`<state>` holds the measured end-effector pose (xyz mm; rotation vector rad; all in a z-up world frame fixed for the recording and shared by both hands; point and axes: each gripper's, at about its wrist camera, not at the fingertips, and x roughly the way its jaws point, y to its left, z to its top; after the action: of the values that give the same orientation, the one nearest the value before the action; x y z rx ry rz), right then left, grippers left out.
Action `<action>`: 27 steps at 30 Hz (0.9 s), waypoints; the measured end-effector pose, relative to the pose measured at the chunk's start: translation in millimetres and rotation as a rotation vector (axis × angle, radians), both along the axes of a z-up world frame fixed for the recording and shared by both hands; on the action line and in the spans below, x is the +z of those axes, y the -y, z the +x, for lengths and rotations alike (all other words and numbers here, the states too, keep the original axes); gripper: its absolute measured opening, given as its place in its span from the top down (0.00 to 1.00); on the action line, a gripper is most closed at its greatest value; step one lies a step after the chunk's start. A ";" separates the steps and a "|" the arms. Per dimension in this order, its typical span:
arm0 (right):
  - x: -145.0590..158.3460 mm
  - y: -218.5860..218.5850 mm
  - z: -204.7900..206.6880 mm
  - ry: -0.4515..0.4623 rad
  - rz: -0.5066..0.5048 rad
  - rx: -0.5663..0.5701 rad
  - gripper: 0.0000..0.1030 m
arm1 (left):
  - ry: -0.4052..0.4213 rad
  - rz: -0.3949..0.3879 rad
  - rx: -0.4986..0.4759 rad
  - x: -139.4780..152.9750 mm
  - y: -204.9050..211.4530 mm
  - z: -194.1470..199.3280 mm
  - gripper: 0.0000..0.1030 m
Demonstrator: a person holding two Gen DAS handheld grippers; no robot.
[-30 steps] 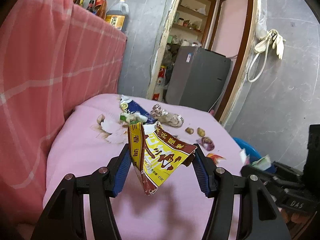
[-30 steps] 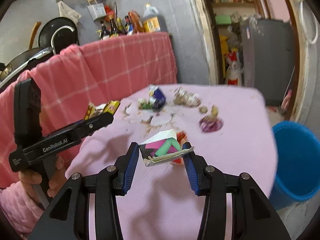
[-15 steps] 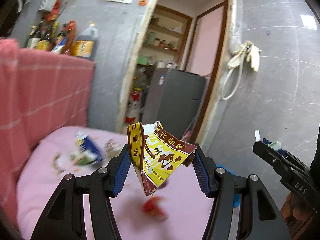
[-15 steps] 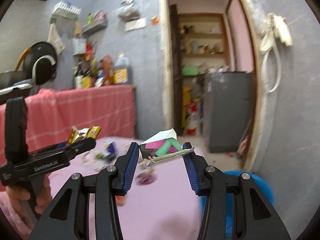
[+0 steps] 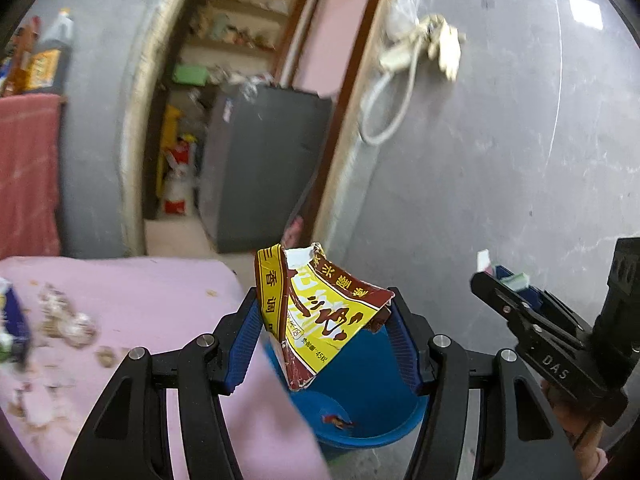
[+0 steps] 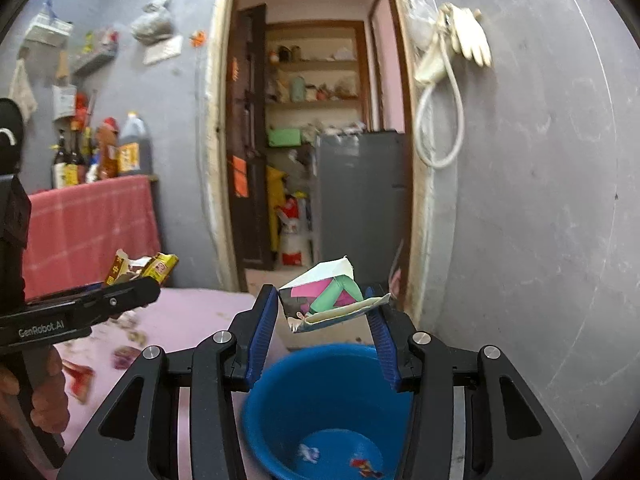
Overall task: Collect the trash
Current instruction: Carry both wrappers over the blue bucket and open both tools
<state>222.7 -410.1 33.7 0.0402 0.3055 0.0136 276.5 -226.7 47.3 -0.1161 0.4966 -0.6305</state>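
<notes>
My left gripper [image 5: 322,314] is shut on a torn yellow-and-brown seasoning packet [image 5: 316,316], held in the air past the pink table's edge and above a blue bucket [image 5: 360,400]. My right gripper [image 6: 326,314] is shut on a crumpled white, pink and green carton [image 6: 328,300], directly over the same blue bucket [image 6: 320,400]. A few small scraps lie at the bucket's bottom. In the right wrist view the left gripper [image 6: 132,292] shows at the left with the packet [image 6: 140,268] sticking out. The right gripper [image 5: 504,284] appears at the right of the left wrist view.
The pink-covered table [image 5: 120,300] still carries wrappers and shell scraps [image 5: 68,320] at its left. A grey wall [image 5: 500,160] stands behind the bucket, with a hose and gloves [image 5: 432,36] hanging. A doorway with a grey cabinet [image 5: 264,168] lies beyond.
Both grippers swung right from over the table's trash to above the blue bucket, each keeping its piece. The table slid to the left of both views.
</notes>
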 end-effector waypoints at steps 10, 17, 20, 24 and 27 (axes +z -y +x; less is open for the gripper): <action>-55.3 36.6 31.6 -0.161 0.093 -0.020 0.56 | -0.246 0.060 -0.049 -49.3 46.6 59.6 0.47; -69.8 50.8 38.4 -0.217 0.150 -0.029 0.51 | -0.315 0.072 -0.056 -65.6 54.6 74.7 0.40; -69.6 54.2 38.4 -0.217 0.159 -0.037 0.50 | -0.311 0.071 -0.060 -66.2 57.6 73.4 0.36; -66.2 56.5 35.1 -0.200 0.162 -0.049 0.40 | -0.314 0.062 -0.059 -65.9 53.6 72.6 0.36; -56.2 53.9 28.3 -0.159 0.153 -0.062 0.32 | -0.291 0.027 -0.037 -59.1 44.4 66.5 0.34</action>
<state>250.9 -464.0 -22.5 0.2033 0.4621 -0.0276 343.0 -271.1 -11.7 -0.1748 0.7892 -0.6464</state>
